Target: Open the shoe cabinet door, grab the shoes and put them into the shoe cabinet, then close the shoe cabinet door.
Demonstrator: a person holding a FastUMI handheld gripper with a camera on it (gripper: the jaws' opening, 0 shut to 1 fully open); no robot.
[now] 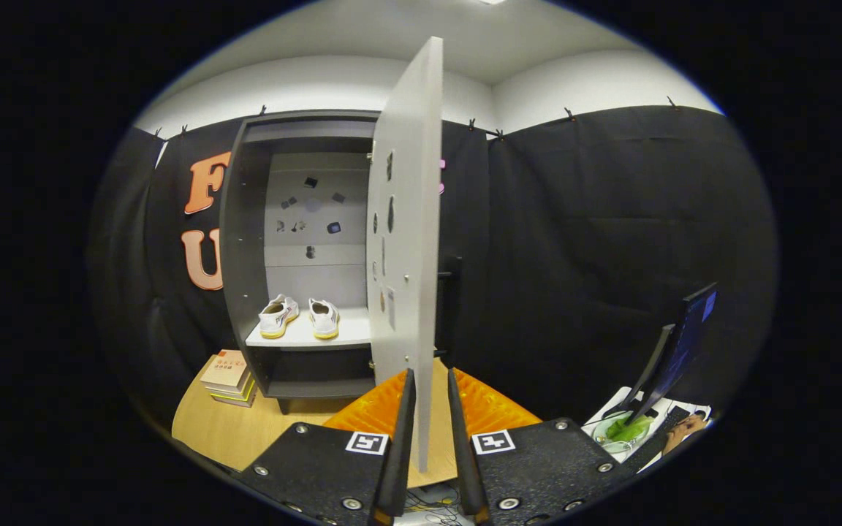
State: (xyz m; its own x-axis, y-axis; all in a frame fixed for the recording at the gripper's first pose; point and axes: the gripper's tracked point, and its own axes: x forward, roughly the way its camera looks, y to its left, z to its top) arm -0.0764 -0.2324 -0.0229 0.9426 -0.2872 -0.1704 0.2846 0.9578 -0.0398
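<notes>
Grey laminated board is being presented edge-on by the cabinet door (pixel 403 241), which is standing open and reaching forward from the shoe cabinet (pixel 245 241). Its lower free edge is being straddled by the tool (pixel 430 409); the fingers are being held narrowly apart, one on each face of the panel, though whether both are pressing on it cannot be told. The shoes (pixel 300 316) are resting side by side on the pale middle shelf inside the cabinet, heels outward, so closing is judged to be the step in hand. Stiff, flat and smooth, the door is likely to slip under a pinch; pushing on its free edge, far from the hinges, is being favoured. Books (pixel 229 376) are lying on the wooden counter (pixel 245 431) beside the cabinet's base.
</notes>
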